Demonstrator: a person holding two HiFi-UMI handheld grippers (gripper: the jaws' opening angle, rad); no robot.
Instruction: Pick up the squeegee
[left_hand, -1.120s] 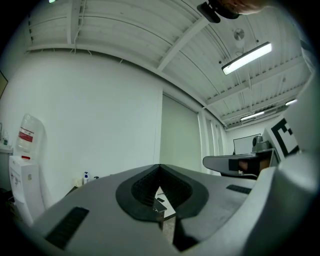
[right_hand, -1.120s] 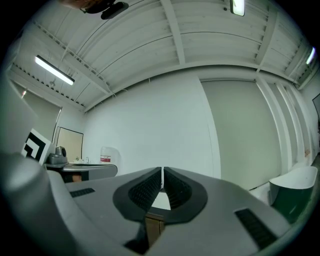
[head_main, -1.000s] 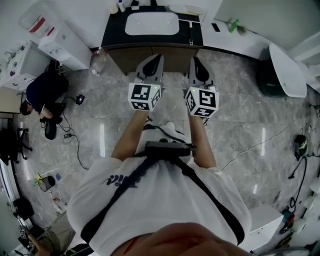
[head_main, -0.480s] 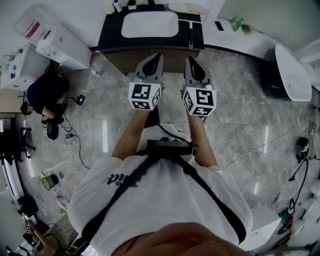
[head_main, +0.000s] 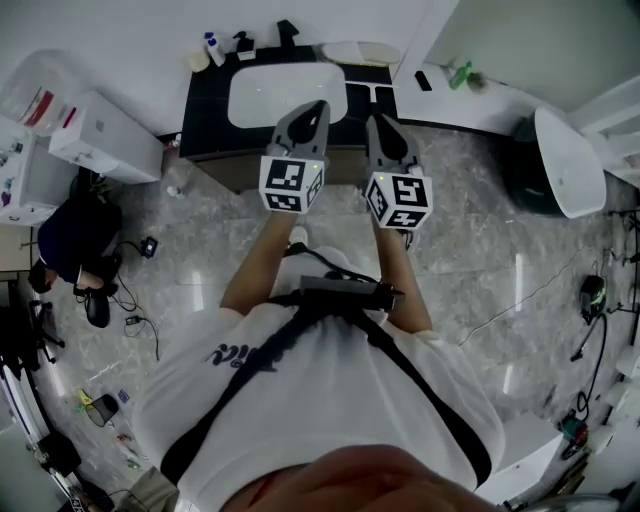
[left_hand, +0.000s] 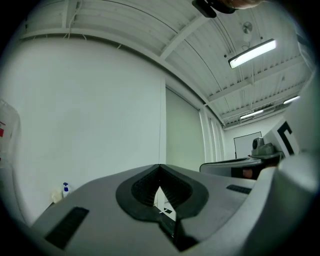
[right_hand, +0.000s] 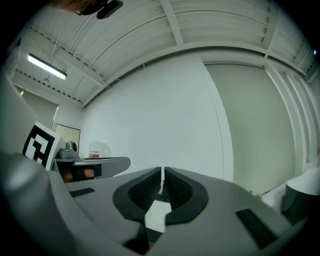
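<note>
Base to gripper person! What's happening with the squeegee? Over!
Left gripper shut, empty. Right gripper shut, empty. Squeegee not grabbed; maybe the pale T-shape on sink counter. Bottles back left, not blocking.

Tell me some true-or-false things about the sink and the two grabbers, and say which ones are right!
1. Both the left gripper and the right gripper hold nothing. True.
2. The right gripper's jaws are wide open. False: they are shut together.
3. The sink is white and sits in a dark counter. True.
4. The bottle with the blue top stands to the right of the sink. False: in the head view it stands to the sink's left, by the wall.
</note>
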